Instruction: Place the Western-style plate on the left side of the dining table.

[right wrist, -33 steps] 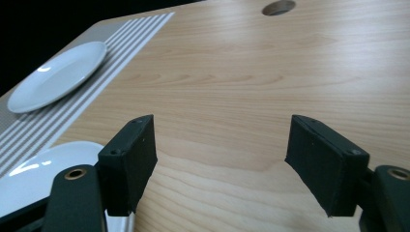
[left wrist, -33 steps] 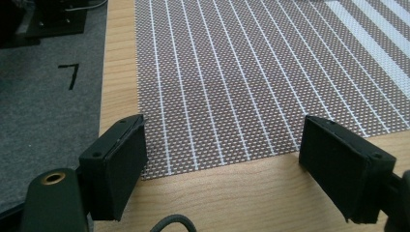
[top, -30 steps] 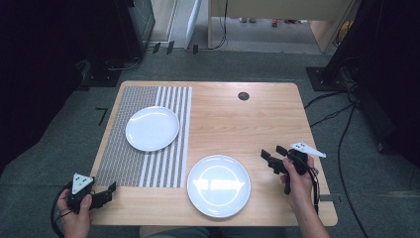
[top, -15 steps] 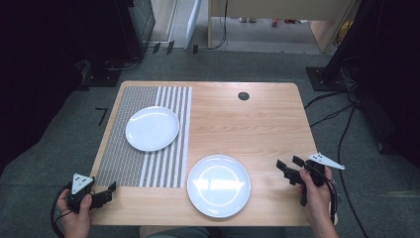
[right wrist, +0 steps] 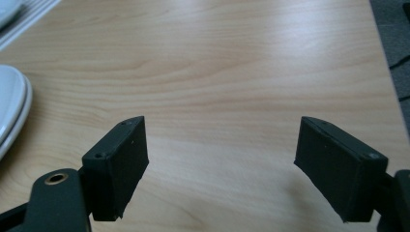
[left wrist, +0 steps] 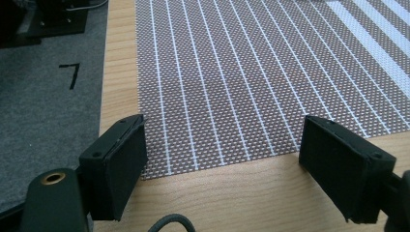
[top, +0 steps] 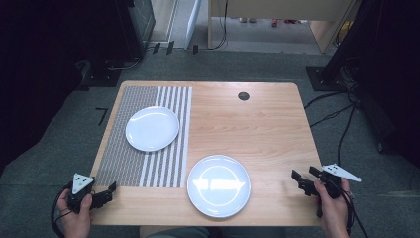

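A wooden table (top: 257, 124) stands on a grey carpeted floor, seen from above the person's side. A woven placemat (top: 148, 134), brown with white stripes that grow wider toward its right edge, covers the left part of the tabletop. One white plate (top: 152, 128) sits on the placemat, toward its far half. A second white plate (top: 218, 185) rests on the bare wood near the front edge, just right of the placemat's near right corner and well apart from the first plate. A small dark round fitting (top: 243, 96) is set into the wood near the far edge. The left gripper (top: 104, 193) is held by the left hand (top: 74, 218) at the near left corner of the table, its jaws spread wide with nothing between them; in the left gripper view they frame the near left corner of the placemat (left wrist: 251, 82) and a strip of bare wood in front of it. The right gripper (top: 300, 179) is held by the right hand (top: 333, 210) at the near right edge of the table, pointing left toward the nearer plate but well apart from it. Its jaws are also wide apart and empty; the right gripper view shows them over bare wood, with the rim of the nearer plate (right wrist: 12, 111) at the left edge.
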